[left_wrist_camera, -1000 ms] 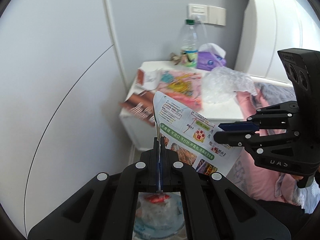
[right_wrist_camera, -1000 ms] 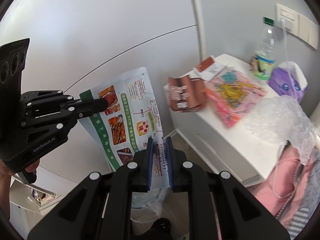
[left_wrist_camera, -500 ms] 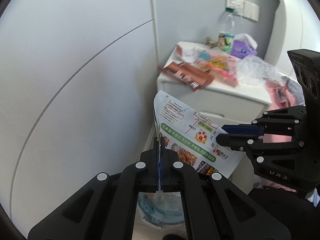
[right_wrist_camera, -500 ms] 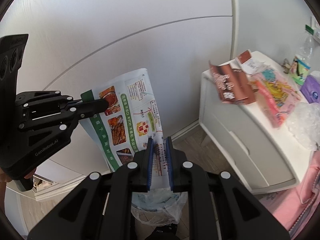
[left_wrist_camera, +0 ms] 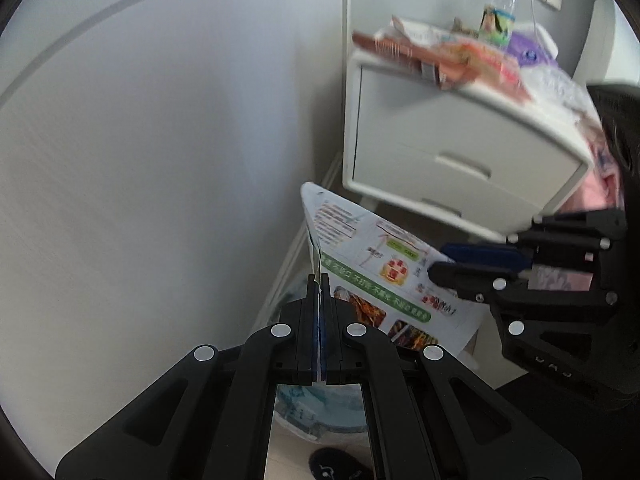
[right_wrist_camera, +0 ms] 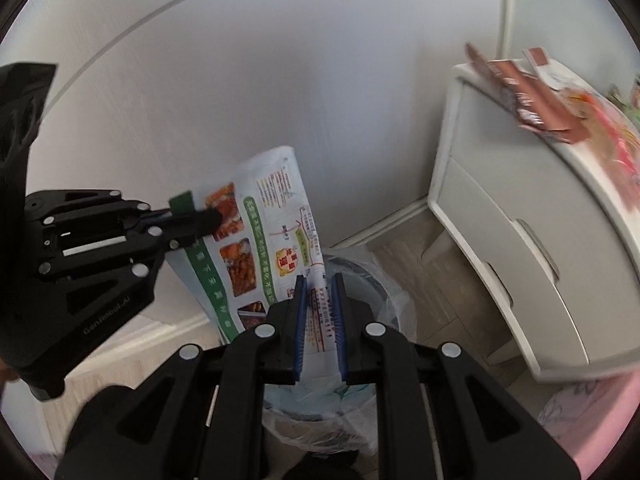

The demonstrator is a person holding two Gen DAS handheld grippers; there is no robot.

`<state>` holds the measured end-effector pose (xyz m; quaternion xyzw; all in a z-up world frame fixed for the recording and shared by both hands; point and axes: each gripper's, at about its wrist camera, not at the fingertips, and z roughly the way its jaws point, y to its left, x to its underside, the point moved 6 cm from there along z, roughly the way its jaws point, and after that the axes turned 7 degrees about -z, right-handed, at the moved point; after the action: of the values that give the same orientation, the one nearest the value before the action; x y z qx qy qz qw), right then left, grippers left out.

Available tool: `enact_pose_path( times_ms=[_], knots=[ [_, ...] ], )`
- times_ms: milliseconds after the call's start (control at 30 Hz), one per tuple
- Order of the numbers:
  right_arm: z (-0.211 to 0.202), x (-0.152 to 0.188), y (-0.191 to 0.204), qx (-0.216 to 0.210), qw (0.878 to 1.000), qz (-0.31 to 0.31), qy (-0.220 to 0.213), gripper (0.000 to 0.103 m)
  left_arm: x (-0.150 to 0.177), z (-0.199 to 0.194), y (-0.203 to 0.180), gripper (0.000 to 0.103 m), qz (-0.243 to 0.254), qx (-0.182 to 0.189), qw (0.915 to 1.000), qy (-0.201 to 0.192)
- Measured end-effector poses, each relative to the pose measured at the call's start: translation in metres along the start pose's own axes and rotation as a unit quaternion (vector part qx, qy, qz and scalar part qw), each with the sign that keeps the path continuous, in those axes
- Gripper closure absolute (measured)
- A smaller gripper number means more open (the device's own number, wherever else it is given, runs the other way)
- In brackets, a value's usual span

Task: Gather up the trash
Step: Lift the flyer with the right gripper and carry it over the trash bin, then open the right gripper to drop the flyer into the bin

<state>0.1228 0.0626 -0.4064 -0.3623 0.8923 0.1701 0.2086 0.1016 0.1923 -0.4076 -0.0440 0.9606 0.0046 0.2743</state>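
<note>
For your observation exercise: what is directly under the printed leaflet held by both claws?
A bin lined with a clear plastic bag sits under the leaflet. The claws hide most of its contents.

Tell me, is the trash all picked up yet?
Not yet. Some rubbish already lies inside the plastic-lined round bin. Both the left gripper and right gripper pinch a printed food leaflet with a green stripe just above that bin. Brown and pink wrappers and a clear plastic bottle wait on the white nightstand.
</note>
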Motion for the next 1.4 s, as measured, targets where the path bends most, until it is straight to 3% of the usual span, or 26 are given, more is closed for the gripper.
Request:
enact_pose_path(
  times_ms=[467,700,1067,1400],
  knots=[
    [0.082,0.04,-0.013,-0.045,0.995,-0.057,0.069,0.089,0.063,0.108,-0.005,0.103,-0.016,-0.008,0.9956,0.092],
    [0.122,0.043,-0.012,-0.059,0.991,-0.076,0.094,0.089,0.088,0.148,-0.005,0.103,-0.018,-0.009,0.9918,0.126],
    [0.153,0.06,-0.021,-0.061,0.987,-0.079,0.129,0.089,0.103,0.185,-0.006,0.103,-0.022,-0.004,0.9878,0.154],
    [0.167,0.074,-0.015,-0.07,0.984,-0.083,0.143,0.089,0.113,0.196,-0.006,0.103,-0.034,-0.013,0.9861,0.162]
  ],
)
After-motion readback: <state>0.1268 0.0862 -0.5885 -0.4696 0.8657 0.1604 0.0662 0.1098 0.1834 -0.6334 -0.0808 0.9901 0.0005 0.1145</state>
